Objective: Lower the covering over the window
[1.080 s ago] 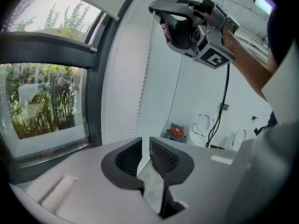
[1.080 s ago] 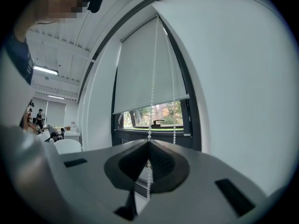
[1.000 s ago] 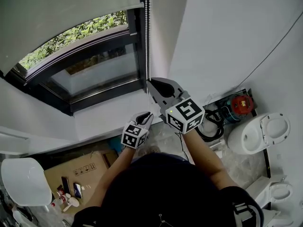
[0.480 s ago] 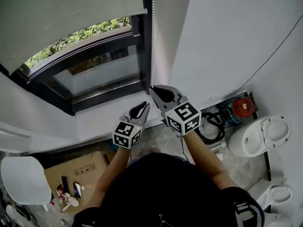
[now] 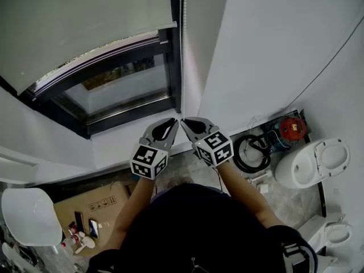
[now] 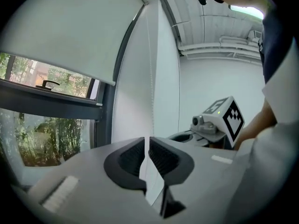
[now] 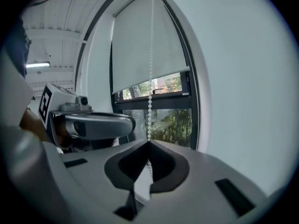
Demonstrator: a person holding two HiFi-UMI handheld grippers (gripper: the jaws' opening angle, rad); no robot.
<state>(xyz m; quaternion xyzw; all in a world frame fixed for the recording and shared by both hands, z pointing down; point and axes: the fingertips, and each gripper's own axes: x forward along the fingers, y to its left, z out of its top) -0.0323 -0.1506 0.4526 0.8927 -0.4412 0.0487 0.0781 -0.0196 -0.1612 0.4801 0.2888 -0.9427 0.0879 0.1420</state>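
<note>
A pale roller blind (image 5: 85, 27) covers the upper part of the dark-framed window (image 5: 114, 90); its lower edge hangs over the glass. A white bead chain (image 5: 181, 50) drops along the frame's right side. My right gripper (image 5: 183, 121) is shut on that chain, which runs into its closed tips (image 7: 149, 144) in the right gripper view. My left gripper (image 5: 174, 120) sits just left of it at the same height, its jaws (image 6: 149, 146) a narrow slit apart. The chain (image 6: 149, 78) comes down to that slit, but the pads do not clamp it.
A bare white wall (image 5: 273, 50) stands right of the window. Below on the floor are a white toilet (image 5: 313, 158), a red device (image 5: 291, 127), a coiled black hose (image 5: 250, 152), a cardboard box (image 5: 96, 201) and a white round seat (image 5: 28, 218).
The blind's lower edge has dropped, hiding most of the greenery. My right gripper moved down with the chain. My left gripper rose from lower left to beside the right one.
</note>
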